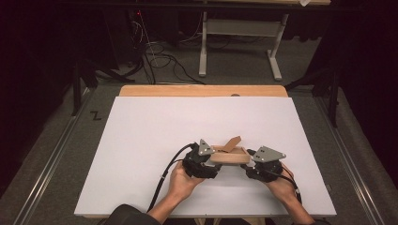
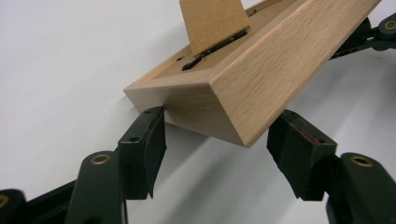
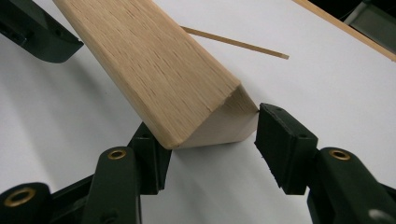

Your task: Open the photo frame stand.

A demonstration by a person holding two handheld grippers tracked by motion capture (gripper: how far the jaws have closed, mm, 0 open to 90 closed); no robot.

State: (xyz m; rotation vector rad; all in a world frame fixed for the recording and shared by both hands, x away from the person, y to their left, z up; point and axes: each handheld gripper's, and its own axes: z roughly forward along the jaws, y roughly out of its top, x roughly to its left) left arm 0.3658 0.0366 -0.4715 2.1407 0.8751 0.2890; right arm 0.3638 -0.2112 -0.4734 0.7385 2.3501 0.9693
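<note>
A light wooden picture frame (image 1: 229, 157) lies back-up on the white board, its brown cardboard stand (image 1: 231, 143) flipped up. My left gripper (image 1: 215, 163) is at the frame's left end and my right gripper (image 1: 247, 165) at its right end. In the left gripper view the jaws (image 2: 217, 121) straddle a corner of the frame (image 2: 261, 79); one pad (image 2: 149, 140) touches it, while the other stands a little clear. In the right gripper view the jaws (image 3: 205, 123) flank the frame's end (image 3: 163, 74). A narrow gap shows at the right pad (image 3: 280, 144), and the frame partly hides the other pad.
The white board (image 1: 141, 140) covers a wooden table whose edge (image 1: 202, 90) shows at the back. Beyond it are floor cables (image 1: 159, 61) and a white stand (image 1: 239, 37). A metal rail (image 1: 51, 164) runs along the left.
</note>
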